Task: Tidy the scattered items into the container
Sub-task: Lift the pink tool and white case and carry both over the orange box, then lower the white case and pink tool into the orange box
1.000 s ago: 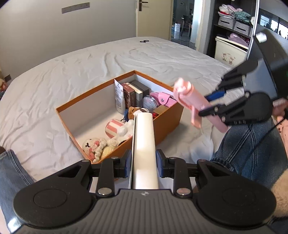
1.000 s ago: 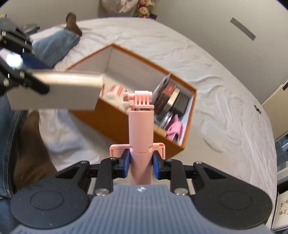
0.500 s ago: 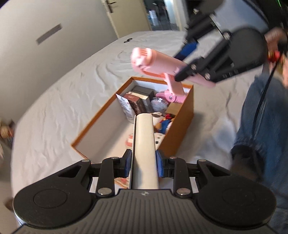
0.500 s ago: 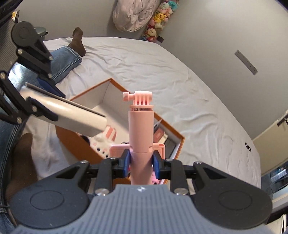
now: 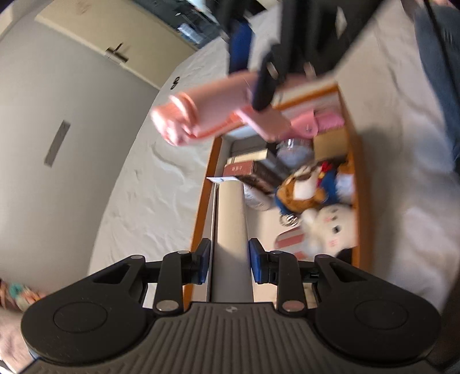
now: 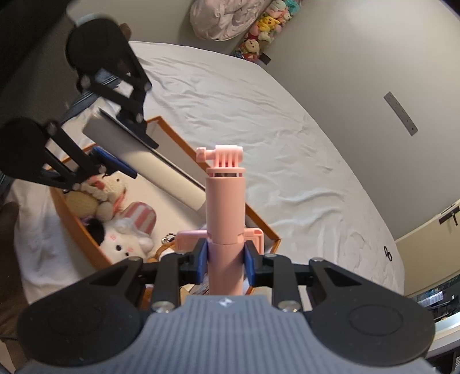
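A rumpled white bed [image 6: 258,95] fills the middle of the right wrist frame, with a row of plush toys [image 6: 264,26] and a pale bundle of bedding [image 6: 227,17] against the grey wall [image 6: 359,43] at the top, and a cream door [image 5: 95,37] at the left wrist frame's upper left.

Matt pink plastic stick [image 6: 226,218], smooth orange cardboard box [image 6: 260,223], fluffy plush toys [image 6: 122,240], wrinkled cloth sheet [image 6: 287,149].

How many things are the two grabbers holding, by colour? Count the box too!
Pink: 1, the stick in the right gripper
White: 1, the pack in the left gripper
Orange: 1, the box
Total: 3
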A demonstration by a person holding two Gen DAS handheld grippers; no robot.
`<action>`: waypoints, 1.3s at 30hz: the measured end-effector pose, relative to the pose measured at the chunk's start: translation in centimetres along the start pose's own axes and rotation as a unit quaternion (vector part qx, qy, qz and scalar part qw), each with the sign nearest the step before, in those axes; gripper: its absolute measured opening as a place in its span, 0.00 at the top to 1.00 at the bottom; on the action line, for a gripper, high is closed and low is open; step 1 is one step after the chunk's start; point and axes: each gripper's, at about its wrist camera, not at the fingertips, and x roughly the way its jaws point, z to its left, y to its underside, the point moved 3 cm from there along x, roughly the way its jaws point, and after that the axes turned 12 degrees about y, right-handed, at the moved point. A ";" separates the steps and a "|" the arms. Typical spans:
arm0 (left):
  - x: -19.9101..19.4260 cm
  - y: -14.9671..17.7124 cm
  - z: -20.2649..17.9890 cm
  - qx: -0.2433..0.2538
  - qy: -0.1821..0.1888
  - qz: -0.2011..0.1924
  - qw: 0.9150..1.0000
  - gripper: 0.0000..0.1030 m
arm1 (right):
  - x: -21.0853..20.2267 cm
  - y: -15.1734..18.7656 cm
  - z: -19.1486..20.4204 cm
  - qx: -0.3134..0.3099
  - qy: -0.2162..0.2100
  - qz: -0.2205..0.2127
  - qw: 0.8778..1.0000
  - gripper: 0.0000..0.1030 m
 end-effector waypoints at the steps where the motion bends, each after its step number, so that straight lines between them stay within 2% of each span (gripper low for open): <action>1: 0.9 0.1 -0.2 0.018 -0.004 0.002 1.000 0.68 | 0.3 0.0 -0.2 0.004 -0.003 0.001 1.000 0.72; 8: 5.6 0.5 -0.9 0.074 0.005 0.014 0.997 0.68 | 1.9 -0.1 -0.6 0.020 -0.021 0.008 1.000 0.72; 18: 9.5 1.6 -1.7 0.113 0.051 0.029 0.992 0.68 | 3.1 0.0 -1.0 0.037 -0.033 0.005 0.999 0.72; 23: 10.9 2.5 -1.8 0.143 0.040 0.051 0.988 0.68 | 3.7 0.1 -0.7 0.034 -0.039 0.012 0.999 0.72; 29: 12.4 3.7 -0.7 0.100 0.053 0.092 0.989 0.64 | 4.8 -0.3 -0.1 0.023 -0.040 0.018 0.999 0.72; 35: 12.2 3.5 0.3 0.046 0.066 0.091 0.993 0.60 | 6.0 -0.6 0.5 0.008 -0.046 0.026 0.999 0.72; 39: 11.6 3.5 0.9 0.014 0.072 0.075 0.994 0.58 | 6.2 -0.6 0.7 0.006 -0.047 0.030 0.998 0.72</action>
